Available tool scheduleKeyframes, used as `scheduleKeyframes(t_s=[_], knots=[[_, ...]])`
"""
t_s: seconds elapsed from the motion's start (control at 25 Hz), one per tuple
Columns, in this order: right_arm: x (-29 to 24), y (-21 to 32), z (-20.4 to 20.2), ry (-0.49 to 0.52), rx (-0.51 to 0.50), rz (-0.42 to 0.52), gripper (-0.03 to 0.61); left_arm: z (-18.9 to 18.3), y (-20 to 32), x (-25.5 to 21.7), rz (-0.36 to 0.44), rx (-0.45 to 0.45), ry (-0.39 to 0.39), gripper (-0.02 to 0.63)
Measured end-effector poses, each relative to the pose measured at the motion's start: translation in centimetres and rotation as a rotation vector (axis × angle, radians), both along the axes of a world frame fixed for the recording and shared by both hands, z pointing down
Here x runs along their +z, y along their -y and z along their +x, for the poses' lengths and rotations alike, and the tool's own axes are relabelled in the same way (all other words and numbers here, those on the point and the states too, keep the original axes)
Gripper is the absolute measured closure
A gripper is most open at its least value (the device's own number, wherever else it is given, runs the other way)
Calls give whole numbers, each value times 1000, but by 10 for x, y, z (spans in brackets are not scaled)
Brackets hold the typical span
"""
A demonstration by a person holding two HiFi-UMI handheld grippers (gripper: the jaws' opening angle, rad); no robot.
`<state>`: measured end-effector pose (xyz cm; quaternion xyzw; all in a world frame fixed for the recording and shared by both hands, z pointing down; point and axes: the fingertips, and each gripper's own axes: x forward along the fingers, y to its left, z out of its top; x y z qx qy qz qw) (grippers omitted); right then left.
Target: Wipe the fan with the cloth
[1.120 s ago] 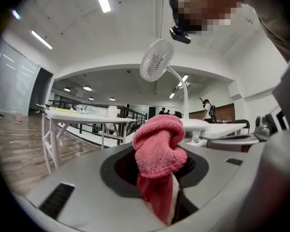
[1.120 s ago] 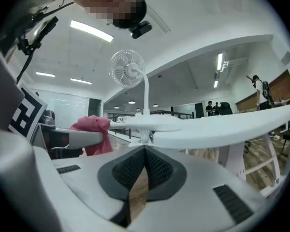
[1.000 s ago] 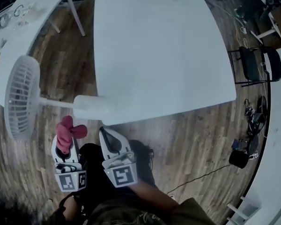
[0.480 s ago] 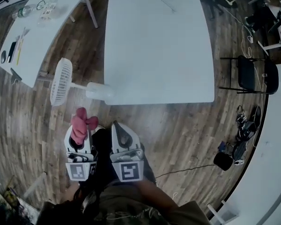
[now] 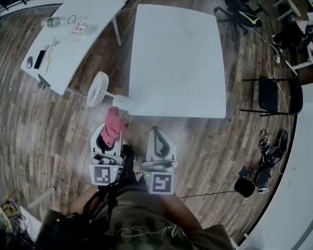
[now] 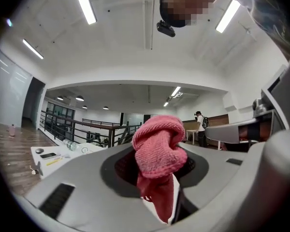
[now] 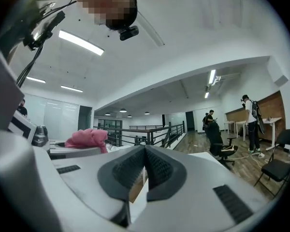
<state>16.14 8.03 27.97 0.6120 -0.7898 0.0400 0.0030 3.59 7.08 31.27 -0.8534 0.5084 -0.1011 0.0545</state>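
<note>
Much wood-plank floor (image 5: pixel 41 129) around white table (image 5: pixel 177 61) — left tool (image 5: pixel 107 138) pinching pink cloth (image 5: pixel 115 121), right tool (image 5: pixel 157 134) pressed together

Open-plan office or lab-type workspace. Wood-plank floor (image 5: pixel 47 134), big white tables (image 5: pixel 177 61), one with a bottle (image 5: pixel 51 21) and a phone (image 5: pixel 39 59) left on it. Black swivel chair (image 5: pixel 244 7) and black folding chair (image 5: pixel 274 95) off to the side. Cables (image 5: pixel 268 150) loose on the floor (plus dark gear, too small to tell). Standing fan (image 5: pixel 98 89) by a table corner. Black railing (image 6: pixel 82 129) behind the tables, strip lights (image 6: pixel 84 4) on a white ceiling, people (image 7: pixel 251 117) standing near desks far off.
</note>
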Motion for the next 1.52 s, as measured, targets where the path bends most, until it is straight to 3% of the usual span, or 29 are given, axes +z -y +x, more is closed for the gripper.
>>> scheduleKeyframes(t_s=[0.04,0.08,0.12,0.36,0.64,0.8,1.04,1.28,1.52], knots=[[-9,-3,5,-6,-5,8,578,2,1,-15,-19,-66,-128,445],[-18,-7,11,-11,-10,15,578,5,0,-29,-23,-108,-208,446],[-25,-11,17,-15,-15,18,578,8,-3,-42,-16,-125,-238,446],[-39,-40,44,-23,-46,12,578,9,-26,-86,87,-170,-214,445],[-29,-75,71,-77,-80,2,578,-16,-63,-88,76,-263,-252,446],[-30,-100,62,-68,-78,-2,578,-17,-91,-83,64,-223,-222,446],[-50,-164,34,-22,-39,26,578,-2,-155,-101,51,-132,-294,446],[-61,-257,-41,-59,-3,81,578,-60,-245,-96,64,-52,-309,446],[-63,-347,-106,-9,61,64,578,-106,-321,-102,102,18,-247,446]])
